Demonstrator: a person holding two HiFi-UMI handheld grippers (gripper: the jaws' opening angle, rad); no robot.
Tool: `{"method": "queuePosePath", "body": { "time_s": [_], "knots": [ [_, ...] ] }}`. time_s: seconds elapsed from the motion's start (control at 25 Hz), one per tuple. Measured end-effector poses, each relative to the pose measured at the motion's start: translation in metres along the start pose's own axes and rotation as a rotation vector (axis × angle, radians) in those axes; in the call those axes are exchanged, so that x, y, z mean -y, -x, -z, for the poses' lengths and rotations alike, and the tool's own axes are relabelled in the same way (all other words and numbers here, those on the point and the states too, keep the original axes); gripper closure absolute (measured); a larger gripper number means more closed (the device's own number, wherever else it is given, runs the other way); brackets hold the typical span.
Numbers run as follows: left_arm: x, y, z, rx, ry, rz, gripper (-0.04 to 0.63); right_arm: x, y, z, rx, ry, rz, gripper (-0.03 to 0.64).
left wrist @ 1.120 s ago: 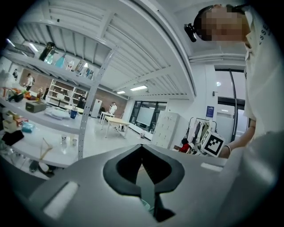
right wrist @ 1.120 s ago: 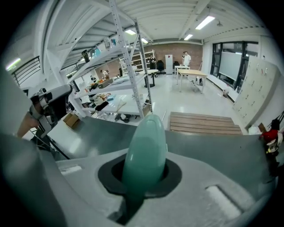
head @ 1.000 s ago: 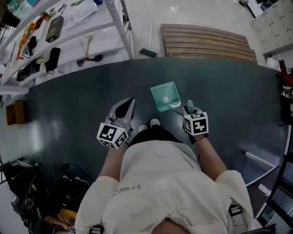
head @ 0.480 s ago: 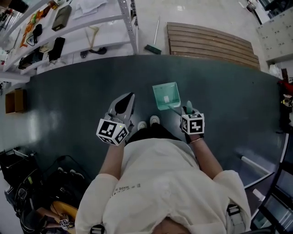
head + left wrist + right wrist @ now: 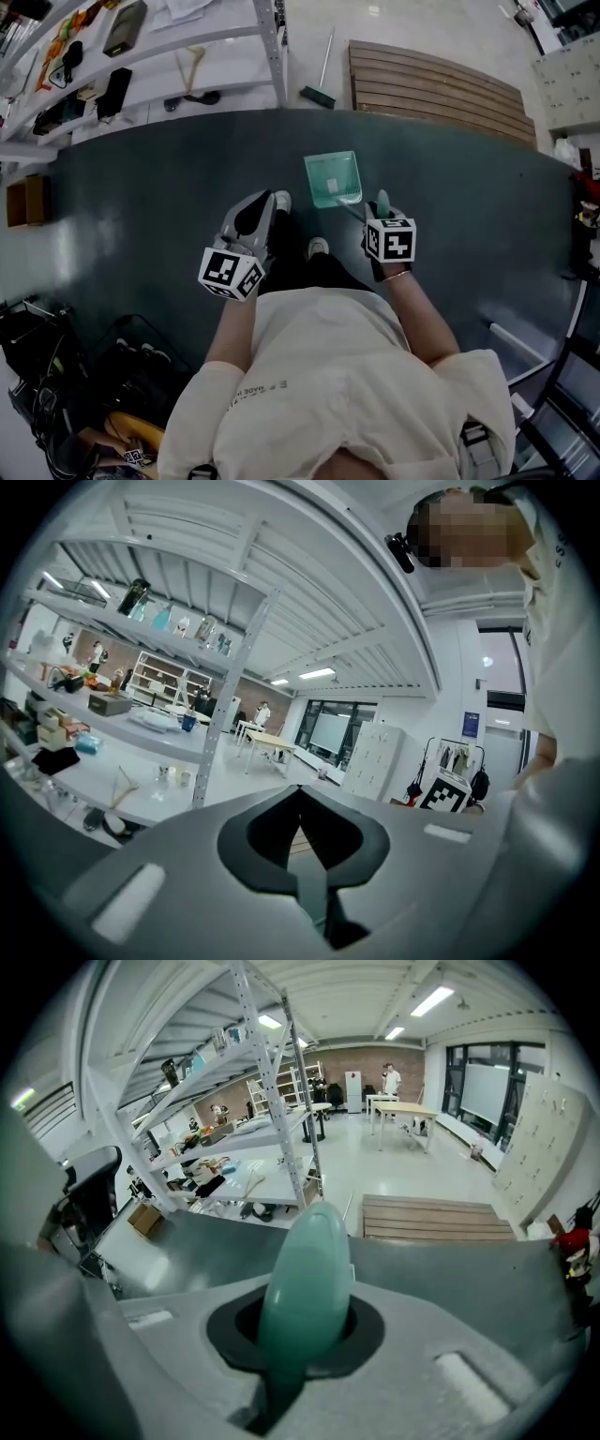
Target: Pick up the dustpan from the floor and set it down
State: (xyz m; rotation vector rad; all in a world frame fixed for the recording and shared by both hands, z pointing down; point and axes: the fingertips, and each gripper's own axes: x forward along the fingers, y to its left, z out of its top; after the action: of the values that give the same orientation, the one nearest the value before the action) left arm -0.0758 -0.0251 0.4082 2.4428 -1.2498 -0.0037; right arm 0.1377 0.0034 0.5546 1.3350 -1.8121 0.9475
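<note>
A translucent green dustpan (image 5: 333, 178) hangs ahead of the person's feet over the dark floor mat (image 5: 141, 216). Its thin handle runs back to my right gripper (image 5: 380, 208), which is shut on it. In the right gripper view the rounded green handle end (image 5: 305, 1279) stands up between the closed jaws of the right gripper (image 5: 300, 1335). My left gripper (image 5: 251, 217) is held out level at the left, shut with nothing in it. In the left gripper view the left gripper (image 5: 302, 850) has its jaws together and looks toward the shelving.
A white shelving rack (image 5: 187, 56) with small items stands at the far left. A slatted wooden pallet (image 5: 436, 89) lies beyond the mat, with a broom (image 5: 319, 75) beside it. A cardboard box (image 5: 23, 202) sits at the left and a black cart with gear (image 5: 66, 375) at the lower left.
The person has stepped forward, one shoe now ahead by the left gripper. The dustpan and both grippers have moved forward with the step, the dustpan slightly to the left.
</note>
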Motion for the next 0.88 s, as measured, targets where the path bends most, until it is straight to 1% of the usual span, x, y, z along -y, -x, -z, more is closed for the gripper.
{"method": "queuePosePath", "body": {
  "time_s": [0.16, 0.32, 0.44, 0.6, 0.8, 0.88],
  "knots": [
    [-0.047, -0.018, 0.008, -0.035, 0.032, -0.019, 0.58, -0.008, -0.032, -0.031, -0.007, -0.011, 0.02, 0.607],
    [-0.086, -0.046, -0.003, -0.039, 0.052, 0.023, 0.58, -0.015, -0.069, -0.067, -0.03, -0.028, 0.036, 0.606],
    [-0.123, -0.071, -0.011, -0.051, 0.049, 0.026, 0.578, -0.021, -0.105, -0.098, -0.05, -0.024, 0.044, 0.606],
    [-0.162, -0.097, 0.001, -0.092, 0.039, 0.028, 0.578, -0.017, -0.157, -0.124, -0.084, -0.034, 0.054, 0.606],
    [-0.202, -0.125, 0.021, -0.131, 0.075, 0.014, 0.578, -0.004, -0.222, -0.146, -0.1, -0.107, 0.077, 0.607],
    [-0.215, -0.141, 0.027, -0.135, 0.083, 0.019, 0.578, 0.001, -0.246, -0.153, -0.101, -0.121, 0.084, 0.607]
  ]
}}
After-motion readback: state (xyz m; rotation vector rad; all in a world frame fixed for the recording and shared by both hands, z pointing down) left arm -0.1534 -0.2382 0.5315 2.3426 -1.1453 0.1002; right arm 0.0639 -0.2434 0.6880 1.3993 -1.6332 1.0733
